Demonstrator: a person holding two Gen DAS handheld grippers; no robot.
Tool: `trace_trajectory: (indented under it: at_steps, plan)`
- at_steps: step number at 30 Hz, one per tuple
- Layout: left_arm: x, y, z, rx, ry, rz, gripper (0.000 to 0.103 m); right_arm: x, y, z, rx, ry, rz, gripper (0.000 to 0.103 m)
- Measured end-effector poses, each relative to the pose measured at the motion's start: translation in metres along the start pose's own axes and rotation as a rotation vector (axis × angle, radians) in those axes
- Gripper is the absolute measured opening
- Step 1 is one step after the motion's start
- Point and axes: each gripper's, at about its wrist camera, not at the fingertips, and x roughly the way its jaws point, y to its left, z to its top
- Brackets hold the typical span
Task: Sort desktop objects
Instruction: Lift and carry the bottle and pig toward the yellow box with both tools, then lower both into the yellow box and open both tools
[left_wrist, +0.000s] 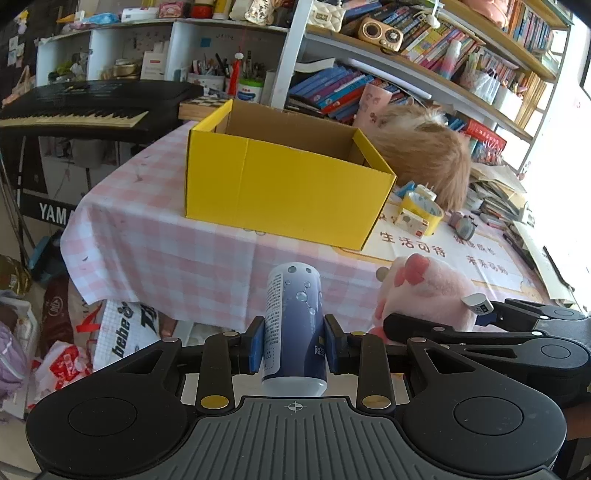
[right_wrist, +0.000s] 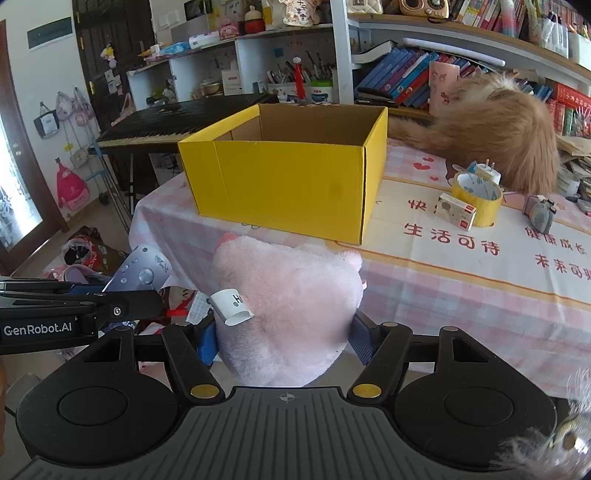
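Left gripper (left_wrist: 294, 345) clamps can (left_wrist: 294, 325); right gripper (right_wrist: 282, 341) clamps plush (right_wrist: 288, 314). Box (right_wrist: 288, 192) looks empty as far as visible; tape (right_wrist: 480, 203) and small items wait near the desk's right edge.

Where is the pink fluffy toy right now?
The pink plush toy is squeezed in the right gripper, low in the right wrist view, in front of the yellow box.

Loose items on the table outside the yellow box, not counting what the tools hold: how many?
4: a tape roll, a small carton leaning against it, a white plug behind it, and a grey gadget further right. The furry brown plush may hide more.
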Motion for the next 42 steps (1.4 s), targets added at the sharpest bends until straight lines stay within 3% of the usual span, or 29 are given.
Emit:
trace_trajectory:
  at_steps: [10,19,34,42]
  plan:
    - [0.013,-0.003,0.008,-0.009,-0.01,0.002,0.031,0.007,-0.005,0.005,-0.059,-0.009,0.024,0.065]
    - [0.018,-0.008,0.043,0.011,-0.064,-0.009,0.031,0.012,-0.009,0.031,-0.152,-0.08,0.043,0.065]
    - [0.015,-0.018,0.144,0.037,-0.296,0.013,0.031,0.022,-0.016,0.141,-0.259,-0.293,0.177,0.065]
    - [0.047,-0.016,0.178,0.032,-0.302,0.05,0.031,0.053,-0.034,0.182,-0.283,-0.317,0.212,0.065]
